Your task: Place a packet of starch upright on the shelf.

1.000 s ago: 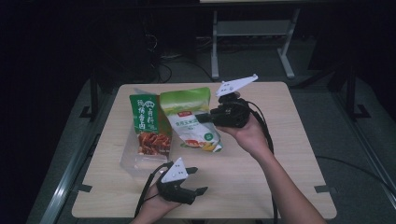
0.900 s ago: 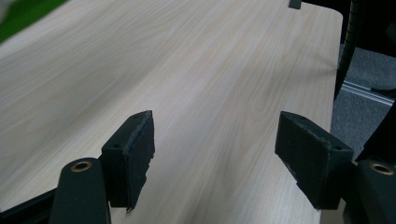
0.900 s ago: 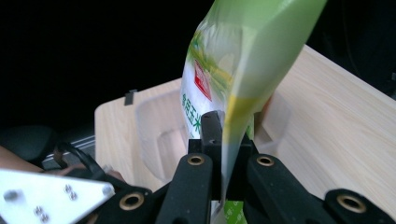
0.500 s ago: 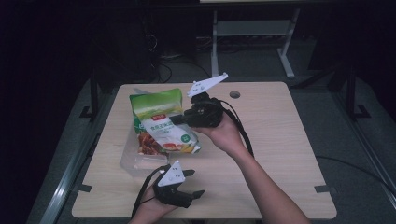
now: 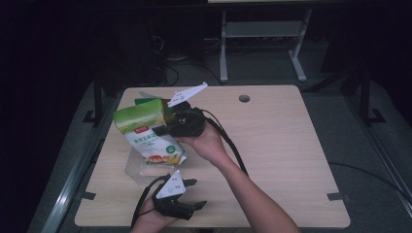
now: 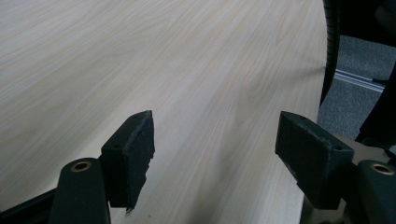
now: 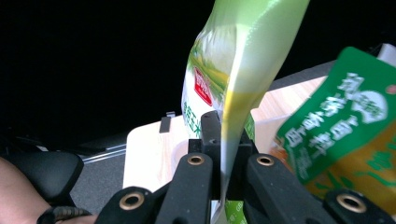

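Note:
My right gripper (image 5: 161,130) is shut on the edge of a light green snack bag (image 5: 145,132), which hangs tilted above the left part of the table. In the right gripper view the jaws (image 7: 229,156) pinch the bag's thin edge (image 7: 236,70) between them. A dark green snack bag (image 7: 348,121) lies just beyond it, and its top edge (image 5: 145,101) peeks out behind the held bag. My left gripper (image 5: 193,193) rests near the table's front edge, open; its jaws (image 6: 215,154) stand wide with only bare tabletop between them.
A clear plastic container (image 5: 137,169) sits on the wooden table (image 5: 282,145) under the held bag. A cable hole (image 5: 244,98) lies at the back of the table. Dark floor and a metal frame (image 5: 262,34) lie beyond the far edge.
The right gripper has carried the light green bag to the left, so it now hangs over the container and covers most of the dark green bag. The left gripper has stayed put.

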A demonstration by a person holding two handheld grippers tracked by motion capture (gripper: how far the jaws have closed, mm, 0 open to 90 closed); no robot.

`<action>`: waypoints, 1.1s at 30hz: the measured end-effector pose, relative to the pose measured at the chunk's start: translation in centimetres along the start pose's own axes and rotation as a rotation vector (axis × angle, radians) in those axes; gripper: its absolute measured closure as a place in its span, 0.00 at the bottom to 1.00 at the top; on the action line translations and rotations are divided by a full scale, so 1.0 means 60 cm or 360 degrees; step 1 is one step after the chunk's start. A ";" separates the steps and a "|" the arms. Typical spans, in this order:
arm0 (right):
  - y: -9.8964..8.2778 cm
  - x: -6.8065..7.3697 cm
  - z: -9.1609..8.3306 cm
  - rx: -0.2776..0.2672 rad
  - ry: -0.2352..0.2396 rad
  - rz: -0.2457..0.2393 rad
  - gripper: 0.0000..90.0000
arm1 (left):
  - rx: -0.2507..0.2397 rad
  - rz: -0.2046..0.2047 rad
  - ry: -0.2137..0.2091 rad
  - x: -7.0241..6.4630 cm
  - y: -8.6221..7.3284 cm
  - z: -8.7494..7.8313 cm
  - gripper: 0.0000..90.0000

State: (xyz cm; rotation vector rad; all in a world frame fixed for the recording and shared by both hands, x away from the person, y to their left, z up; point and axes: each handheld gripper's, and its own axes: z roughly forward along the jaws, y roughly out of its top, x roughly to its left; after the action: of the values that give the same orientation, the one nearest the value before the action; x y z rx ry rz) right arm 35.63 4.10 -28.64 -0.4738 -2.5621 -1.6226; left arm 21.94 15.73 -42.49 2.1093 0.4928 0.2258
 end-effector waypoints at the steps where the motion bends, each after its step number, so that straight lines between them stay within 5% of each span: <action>1: 0.000 0.001 0.007 0.0004 0.0013 0.0003 1.00 | 0.0006 0.0004 0.0001 0.000 -0.001 -0.001 0.31; 19: -0.013 0.003 0.086 0.0062 0.0104 0.0020 1.00 | 0.0010 -0.0038 0.0007 0.003 -0.018 -0.013 0.31; 25: -0.022 0.003 0.105 0.0081 0.0128 0.0032 1.00 | 0.0019 0.0000 0.0005 0.005 -0.019 -0.014 0.31; 33: -0.030 -0.001 0.121 0.0106 0.0137 0.0033 1.00 | 0.0005 -0.0026 0.0004 0.005 -0.022 -0.015 0.31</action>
State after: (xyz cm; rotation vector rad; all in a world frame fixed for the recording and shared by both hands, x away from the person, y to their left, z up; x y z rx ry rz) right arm 35.92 9.83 -33.43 -0.4144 -2.5306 -1.5113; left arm 21.57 17.16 -43.09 2.1078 0.5122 0.2187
